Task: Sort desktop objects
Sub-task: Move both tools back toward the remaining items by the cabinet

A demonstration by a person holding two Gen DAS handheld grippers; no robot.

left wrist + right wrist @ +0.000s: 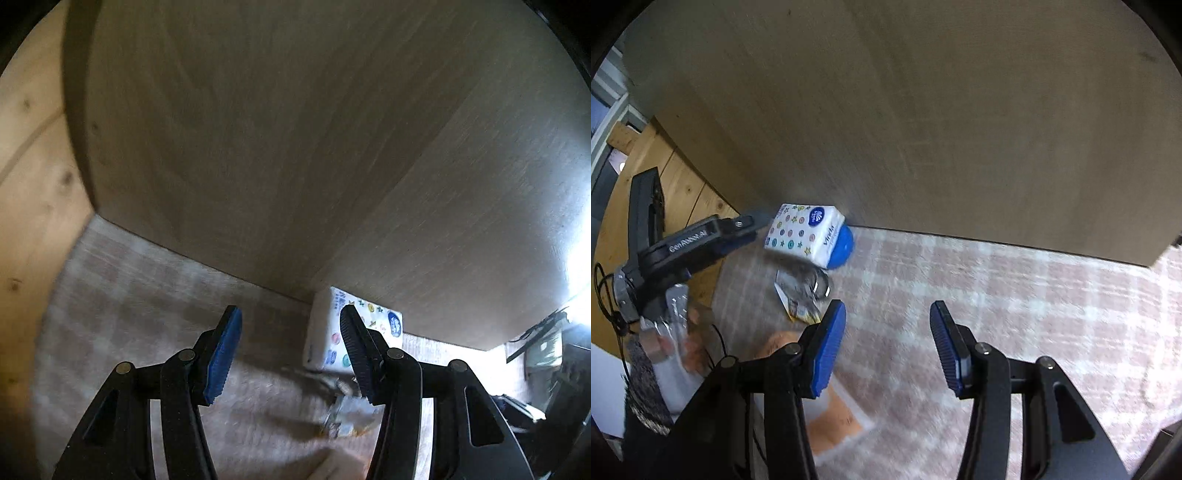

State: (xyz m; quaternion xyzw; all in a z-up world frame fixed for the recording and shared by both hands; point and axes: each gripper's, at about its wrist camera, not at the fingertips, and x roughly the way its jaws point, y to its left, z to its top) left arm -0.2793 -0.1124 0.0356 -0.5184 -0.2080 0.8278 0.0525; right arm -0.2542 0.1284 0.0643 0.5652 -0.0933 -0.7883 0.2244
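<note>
Grippers left (290, 354) and right (888, 347) level, wide-jawed above checked cloth (1015, 295).

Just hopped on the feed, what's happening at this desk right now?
Nothing is held at the moment. Both the left gripper and the right gripper hover with jaws open above the checked tablecloth. Against the wooden back panel sits a tissue pack with a blue round object tucked behind it. A crumpled wrapper lies just in front. The image is motion-blurred.
</note>
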